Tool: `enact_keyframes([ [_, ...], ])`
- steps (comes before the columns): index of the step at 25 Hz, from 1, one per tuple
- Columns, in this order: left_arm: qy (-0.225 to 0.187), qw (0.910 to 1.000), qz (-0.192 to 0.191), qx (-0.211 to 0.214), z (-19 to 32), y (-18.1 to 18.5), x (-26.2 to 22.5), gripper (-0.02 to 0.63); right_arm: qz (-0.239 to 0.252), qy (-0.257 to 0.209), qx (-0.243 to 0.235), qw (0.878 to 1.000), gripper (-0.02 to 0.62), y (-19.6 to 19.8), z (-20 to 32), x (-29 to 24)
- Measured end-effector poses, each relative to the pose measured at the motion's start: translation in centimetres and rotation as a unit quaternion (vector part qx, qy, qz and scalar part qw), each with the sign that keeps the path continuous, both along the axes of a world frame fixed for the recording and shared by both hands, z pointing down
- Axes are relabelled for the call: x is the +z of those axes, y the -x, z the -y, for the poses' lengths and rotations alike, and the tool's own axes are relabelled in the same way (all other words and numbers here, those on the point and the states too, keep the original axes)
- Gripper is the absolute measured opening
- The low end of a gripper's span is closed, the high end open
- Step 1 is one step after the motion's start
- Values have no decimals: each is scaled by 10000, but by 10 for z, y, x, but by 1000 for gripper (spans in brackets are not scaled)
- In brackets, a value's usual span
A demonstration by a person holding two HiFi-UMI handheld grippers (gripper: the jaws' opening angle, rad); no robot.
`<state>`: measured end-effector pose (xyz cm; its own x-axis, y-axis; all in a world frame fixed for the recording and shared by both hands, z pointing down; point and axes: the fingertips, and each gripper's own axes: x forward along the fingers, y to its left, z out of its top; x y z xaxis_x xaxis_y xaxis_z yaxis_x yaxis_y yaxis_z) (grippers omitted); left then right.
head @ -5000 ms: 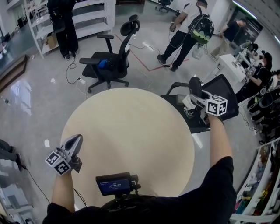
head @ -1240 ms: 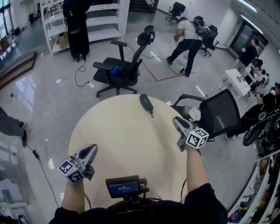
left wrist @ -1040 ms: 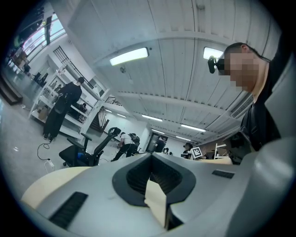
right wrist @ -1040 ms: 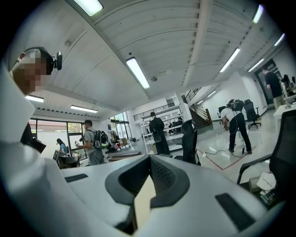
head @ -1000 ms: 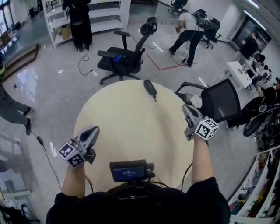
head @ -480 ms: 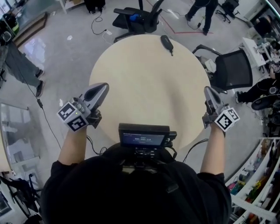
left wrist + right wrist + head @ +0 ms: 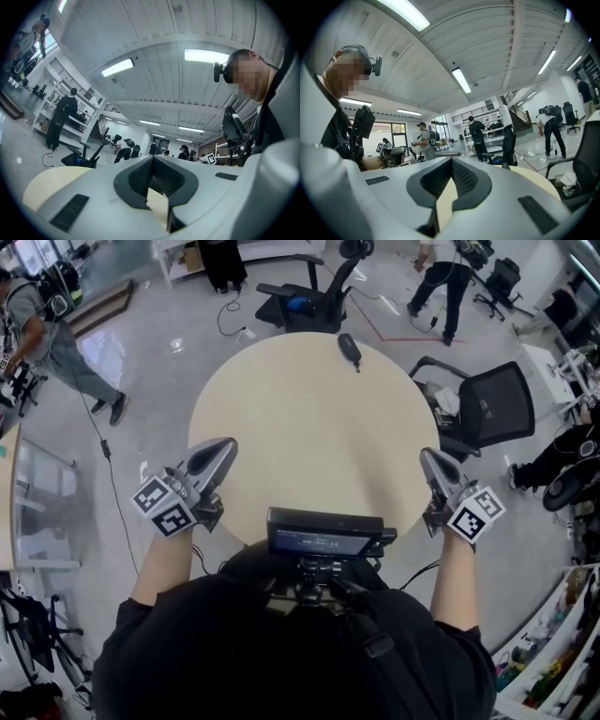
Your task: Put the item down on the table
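A dark, elongated item (image 7: 349, 349) with a short cord lies flat at the far edge of the round beige table (image 7: 300, 427). Both grippers are well away from it, at the table's near edge, and point upward. My left gripper (image 7: 223, 446) hovers by the near left rim, jaws together with nothing between them. My right gripper (image 7: 429, 457) hangs by the near right rim, also shut and empty. In the left gripper view the left gripper (image 7: 152, 160) shows its pads meeting. In the right gripper view the right gripper (image 7: 451, 161) looks the same.
A black office chair (image 7: 309, 292) stands beyond the far rim. A second chair (image 7: 492, 404) with white things on its seat stands at the right. A person (image 7: 56, 334) walks at the left and another (image 7: 445, 277) at the far right. A small screen (image 7: 323, 532) sits at my chest.
Five seconds ago the table was bare and my right gripper was out over the right chair; the item now lies on the table. Both grippers have since drawn back to the near edge.
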<state>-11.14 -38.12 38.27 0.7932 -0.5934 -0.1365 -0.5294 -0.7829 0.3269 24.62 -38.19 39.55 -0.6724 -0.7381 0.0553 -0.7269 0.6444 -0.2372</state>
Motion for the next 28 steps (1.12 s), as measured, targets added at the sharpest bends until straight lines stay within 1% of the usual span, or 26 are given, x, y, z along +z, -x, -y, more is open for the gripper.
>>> enact_keyframes([
  [2,32,10000,-29,-77,-19,-13,3,0,-34,-53,-151,9999,5,-4,-11,0],
  [6,42,9999,11,-162,-67,-56,2,1,17,-43,-363,9993,5,-30,-44,8],
  [9,-30,9999,-50,-111,-75,-73,-1,2,51,23,-402,9992,5,-37,-42,15],
  [13,-138,9998,-134,-19,-70,-63,-7,2,75,-71,-365,9993,5,-21,-35,9],
  [16,-147,9998,-123,17,-69,-53,-5,0,52,-176,-388,9991,5,-5,-35,2],
  [22,-176,9997,-166,66,-54,-22,-1,1,-16,-317,-405,9987,5,31,-24,-4],
  [28,-160,9996,-188,110,-49,-16,-3,1,-27,-293,-399,9988,5,39,-23,-5],
])
